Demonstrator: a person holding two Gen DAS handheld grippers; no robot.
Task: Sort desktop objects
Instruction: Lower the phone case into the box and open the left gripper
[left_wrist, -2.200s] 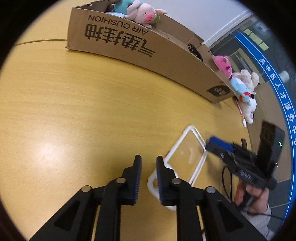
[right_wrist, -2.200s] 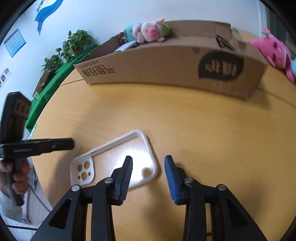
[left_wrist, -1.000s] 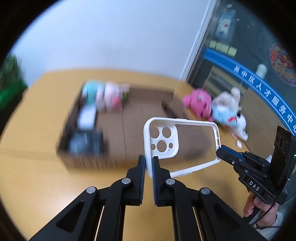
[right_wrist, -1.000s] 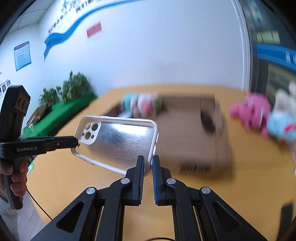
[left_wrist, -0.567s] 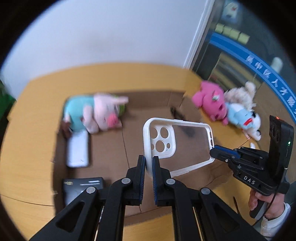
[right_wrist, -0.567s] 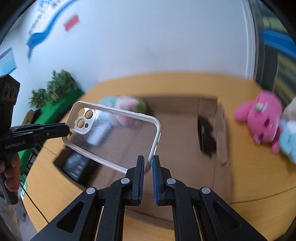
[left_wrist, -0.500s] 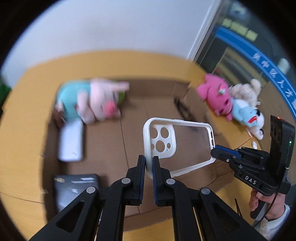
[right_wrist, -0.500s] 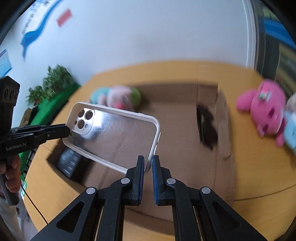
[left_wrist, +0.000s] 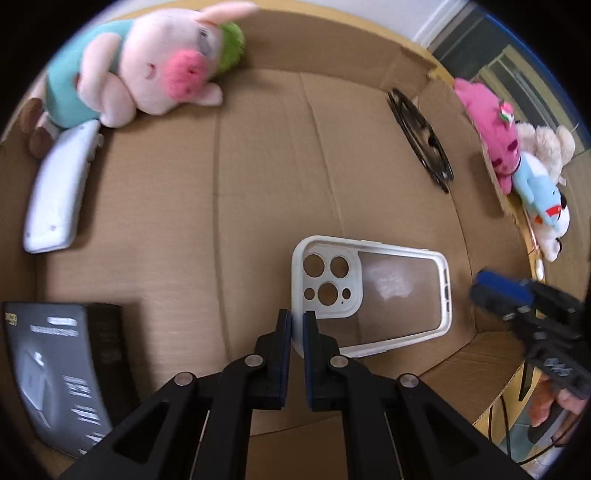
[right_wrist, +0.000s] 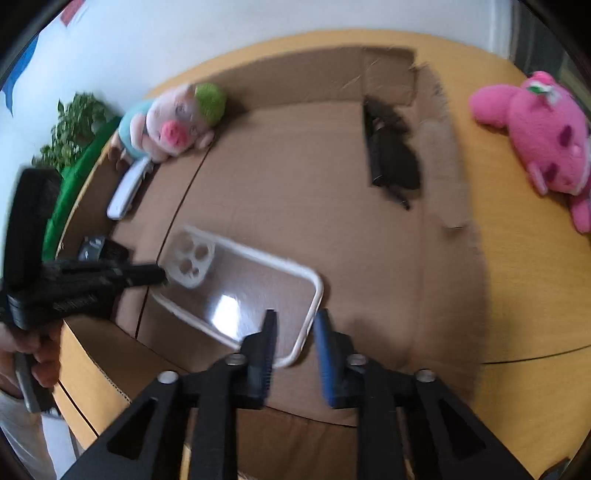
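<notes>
While the left gripper (left_wrist: 297, 325) pinches the camera-end rim of the phone case (left_wrist: 369, 291) low inside the cardboard box (left_wrist: 258, 184), the pig plush (left_wrist: 147, 70) already lies there; in the right view, the right gripper (right_wrist: 293, 334) is opening around the case's corner; pink plush (right_wrist: 539, 133) remains on the table (right_wrist: 535, 277).

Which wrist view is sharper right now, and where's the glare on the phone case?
Left wrist view is sharper: phone case crisp, pig plush smeared. Right wrist view blurs throughout, right gripper included. Glare sits mid-panel in the left view and near the fingers in the right.
</notes>
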